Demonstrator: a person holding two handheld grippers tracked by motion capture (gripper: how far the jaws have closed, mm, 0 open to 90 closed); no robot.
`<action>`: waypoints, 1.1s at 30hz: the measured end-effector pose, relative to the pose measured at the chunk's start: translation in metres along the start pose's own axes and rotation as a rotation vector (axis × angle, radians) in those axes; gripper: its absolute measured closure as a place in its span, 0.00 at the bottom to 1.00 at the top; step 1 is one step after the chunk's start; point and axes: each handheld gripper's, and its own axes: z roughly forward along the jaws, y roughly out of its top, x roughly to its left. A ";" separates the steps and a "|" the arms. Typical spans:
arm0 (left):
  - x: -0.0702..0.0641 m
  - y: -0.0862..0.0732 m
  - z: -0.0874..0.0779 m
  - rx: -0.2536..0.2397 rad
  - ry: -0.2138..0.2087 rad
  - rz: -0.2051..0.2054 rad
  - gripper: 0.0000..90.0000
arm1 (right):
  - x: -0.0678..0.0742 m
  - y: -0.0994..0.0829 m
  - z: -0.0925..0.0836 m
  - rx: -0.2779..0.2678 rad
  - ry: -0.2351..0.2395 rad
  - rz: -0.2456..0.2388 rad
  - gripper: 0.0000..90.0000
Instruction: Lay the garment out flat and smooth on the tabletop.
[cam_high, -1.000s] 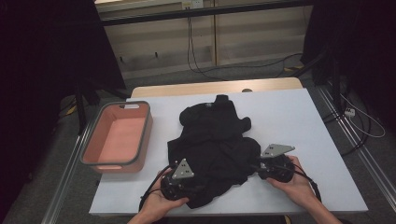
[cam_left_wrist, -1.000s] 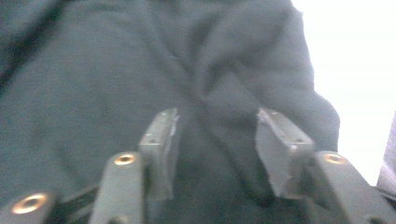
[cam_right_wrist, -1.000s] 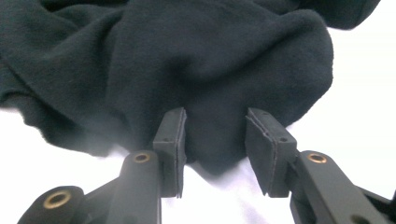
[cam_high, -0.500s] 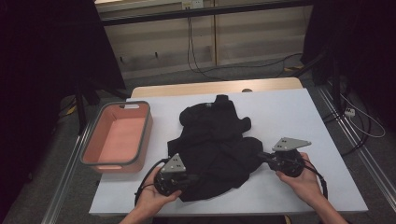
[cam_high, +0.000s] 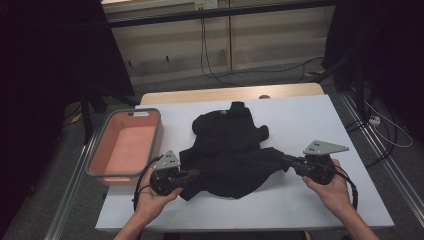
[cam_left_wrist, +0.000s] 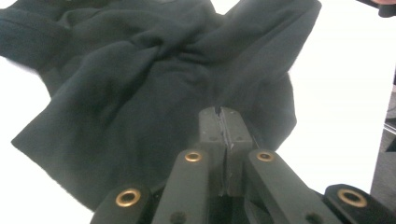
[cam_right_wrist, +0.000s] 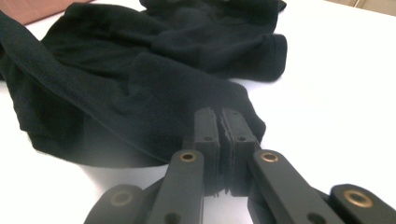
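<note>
You have drawn both grippers apart, left gripper (cam_high: 192, 175) and right gripper (cam_high: 289, 161) clamped on the crumpled black cloth garment (cam_high: 230, 150), stretching its near edge wider.

A pink tray (cam_high: 102, 150) with a grey rim sits at the white desk's (cam_high: 300, 120) left edge; cables (cam_high: 210, 60) (black ones) trail on the floor behind.

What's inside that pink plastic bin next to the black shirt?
The pink rectangular plastic bin at the table's left edge looks empty: its bare floor shows in the high view. Its near wall hides a thin strip of floor, so I cannot vouch for that. The crumpled black fabric shirt lies outside it.
</note>
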 end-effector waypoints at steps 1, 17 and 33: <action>0.000 0.000 0.000 0.000 0.000 0.000 0.99 | 0.000 0.000 0.000 0.000 0.000 0.000 0.96; 0.053 0.006 0.054 0.112 0.138 -0.051 0.99 | -0.033 0.034 0.067 0.050 -0.092 0.001 0.95; 0.051 -0.003 0.048 0.088 0.202 -0.076 0.50 | -0.043 0.020 0.047 0.028 -0.114 0.047 0.65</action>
